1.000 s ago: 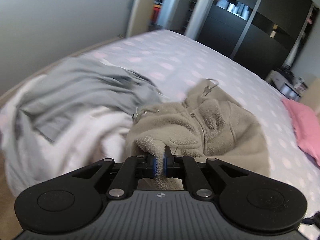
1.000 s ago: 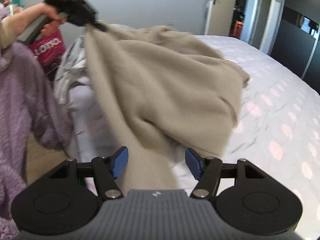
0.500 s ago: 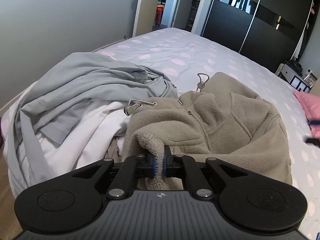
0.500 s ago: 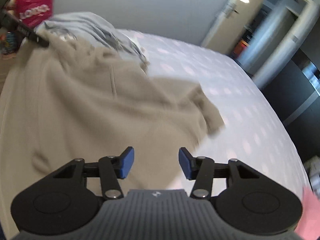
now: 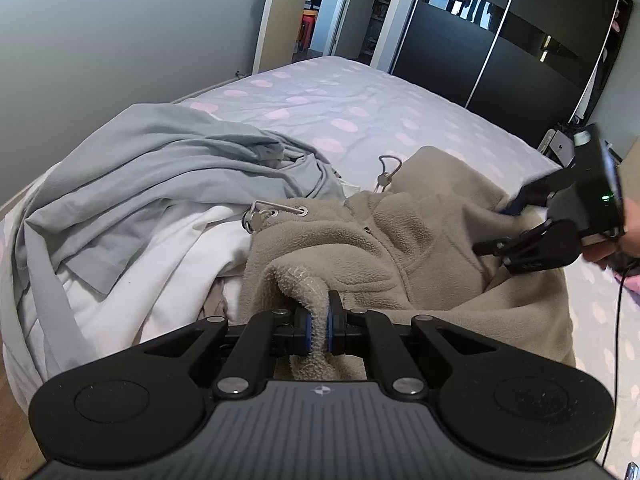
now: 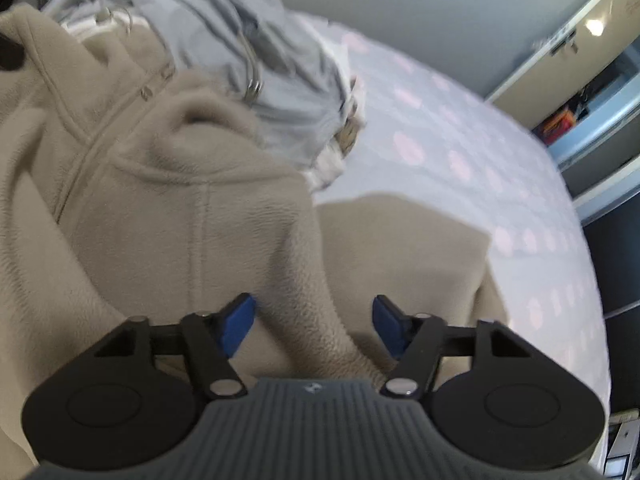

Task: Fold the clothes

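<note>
Scanning from the left edge of the polka-dot bedsheet (image 5: 360,112), I see a crumpled pale grey cotton garment (image 5: 168,176) heaped over a rumpled white cloth (image 5: 168,264), both unfolded. Just right of them lies the beige fleece zip-up hoodie (image 5: 400,248), bunched rather than flat, its metal-tipped drawcord loops (image 5: 260,216) touching the grey pile. My left gripper (image 5: 318,330) has its blue-padded fingers pressed together on a thick fleece edge of that hoodie, near the bed's front edge. Farther right, my right gripper (image 6: 312,320) hovers over the hoodie's far side with its fingers spread wide, fleece lying between them but not pinched. I judge the step in hand to be spreading this hoodie out for folding. The next move calls for the right fingers to close on a matching edge or corner, then both grippers to draw apart so the fleece lies flat, clear of the grey pile.
</note>
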`<action>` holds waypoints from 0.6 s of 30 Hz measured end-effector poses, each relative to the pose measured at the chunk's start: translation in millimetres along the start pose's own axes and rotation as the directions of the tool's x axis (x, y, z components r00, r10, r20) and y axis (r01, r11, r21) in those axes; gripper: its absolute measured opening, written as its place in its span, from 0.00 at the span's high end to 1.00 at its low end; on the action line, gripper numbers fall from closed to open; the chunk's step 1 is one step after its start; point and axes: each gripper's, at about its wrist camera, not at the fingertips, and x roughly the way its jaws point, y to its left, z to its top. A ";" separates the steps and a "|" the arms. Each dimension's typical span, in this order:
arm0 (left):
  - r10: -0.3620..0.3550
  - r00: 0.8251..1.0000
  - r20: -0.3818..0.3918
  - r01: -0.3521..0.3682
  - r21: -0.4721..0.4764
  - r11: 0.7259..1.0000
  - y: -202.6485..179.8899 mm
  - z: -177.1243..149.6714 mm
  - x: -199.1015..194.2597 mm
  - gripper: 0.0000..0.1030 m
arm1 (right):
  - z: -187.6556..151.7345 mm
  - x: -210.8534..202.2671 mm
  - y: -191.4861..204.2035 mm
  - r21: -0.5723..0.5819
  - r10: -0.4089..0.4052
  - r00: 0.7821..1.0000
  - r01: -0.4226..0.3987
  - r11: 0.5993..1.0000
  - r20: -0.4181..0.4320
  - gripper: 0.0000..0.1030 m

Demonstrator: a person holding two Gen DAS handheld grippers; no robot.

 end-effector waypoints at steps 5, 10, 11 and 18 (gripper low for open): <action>-0.039 0.998 0.056 0.038 0.023 0.999 -15.0 7.6 -17.3 0.96 | -11.0 -15.3 18.6 0.054 -0.103 0.995 0.103 0.993 0.000 0.93; -0.079 0.991 0.111 0.074 0.047 0.996 -30.1 15.3 -34.7 0.96 | -21.9 -68.8 21.1 0.118 -0.268 0.962 0.260 0.958 0.055 0.93; -0.087 0.989 0.122 0.081 0.053 0.995 -33.1 16.8 -38.2 0.95 | -23.8 -82.3 20.4 0.135 -0.302 0.951 0.292 0.947 0.064 0.93; -0.188 0.945 0.269 0.142 0.183 0.973 -97.8 56.4 -115.3 0.95 | -44.6 -188.2 10.6 0.276 -0.505 0.855 0.460 0.844 0.119 0.94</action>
